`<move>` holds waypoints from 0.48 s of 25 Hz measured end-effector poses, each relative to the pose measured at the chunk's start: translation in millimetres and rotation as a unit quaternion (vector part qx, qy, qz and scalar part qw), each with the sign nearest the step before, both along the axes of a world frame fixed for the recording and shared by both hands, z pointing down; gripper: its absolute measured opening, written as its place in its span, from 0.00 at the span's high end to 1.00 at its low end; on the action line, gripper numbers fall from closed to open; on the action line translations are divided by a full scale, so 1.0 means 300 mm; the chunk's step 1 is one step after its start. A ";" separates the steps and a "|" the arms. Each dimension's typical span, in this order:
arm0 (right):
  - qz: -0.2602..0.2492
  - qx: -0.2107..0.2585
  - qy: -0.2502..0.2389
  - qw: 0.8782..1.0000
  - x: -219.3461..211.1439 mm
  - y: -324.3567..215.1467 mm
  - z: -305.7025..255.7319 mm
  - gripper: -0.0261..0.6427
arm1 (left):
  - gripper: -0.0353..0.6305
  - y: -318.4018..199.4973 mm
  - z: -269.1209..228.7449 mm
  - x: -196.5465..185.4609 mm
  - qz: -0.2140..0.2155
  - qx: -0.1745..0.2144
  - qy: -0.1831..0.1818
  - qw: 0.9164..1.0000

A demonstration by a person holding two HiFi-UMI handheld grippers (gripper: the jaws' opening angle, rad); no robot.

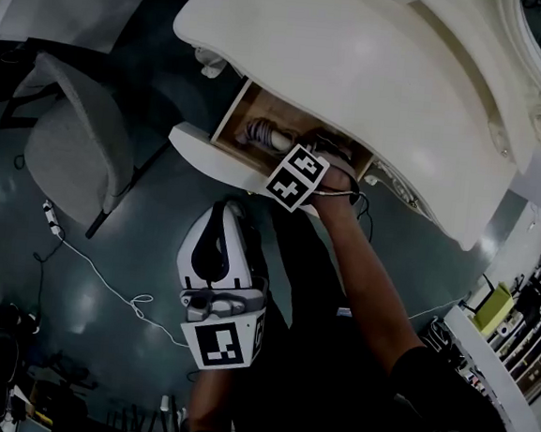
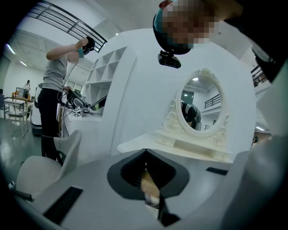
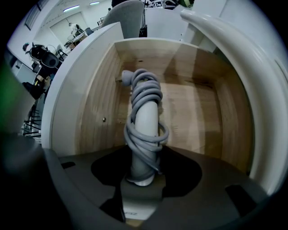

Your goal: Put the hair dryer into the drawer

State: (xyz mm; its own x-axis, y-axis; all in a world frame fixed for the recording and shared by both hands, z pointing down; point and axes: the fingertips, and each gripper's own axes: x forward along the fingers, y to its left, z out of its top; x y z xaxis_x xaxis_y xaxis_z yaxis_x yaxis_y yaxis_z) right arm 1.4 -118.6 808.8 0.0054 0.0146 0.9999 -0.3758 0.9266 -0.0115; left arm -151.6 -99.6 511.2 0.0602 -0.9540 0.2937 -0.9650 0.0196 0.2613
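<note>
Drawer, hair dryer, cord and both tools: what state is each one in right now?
drawer: pulled open, hair dryer inside.
hair dryer: lying in the drawer, near end between the right tool's jaws.
cord: coiled round the hair dryer.
right tool: open, pointing down into the drawer.
left tool: shut, empty, held away from the drawer.

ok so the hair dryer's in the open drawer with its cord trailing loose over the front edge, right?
Not quite. The cord is wound around the hair dryer, not trailing over the front edge; the right gripper view shows it. The hair dryer is in the open drawer.
</note>
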 end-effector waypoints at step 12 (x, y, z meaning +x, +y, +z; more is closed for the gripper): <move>0.021 0.018 -0.041 0.999 -0.015 -0.006 -0.074 0.64 | 0.91 0.044 -0.025 0.009 0.000 0.008 -0.004 1.000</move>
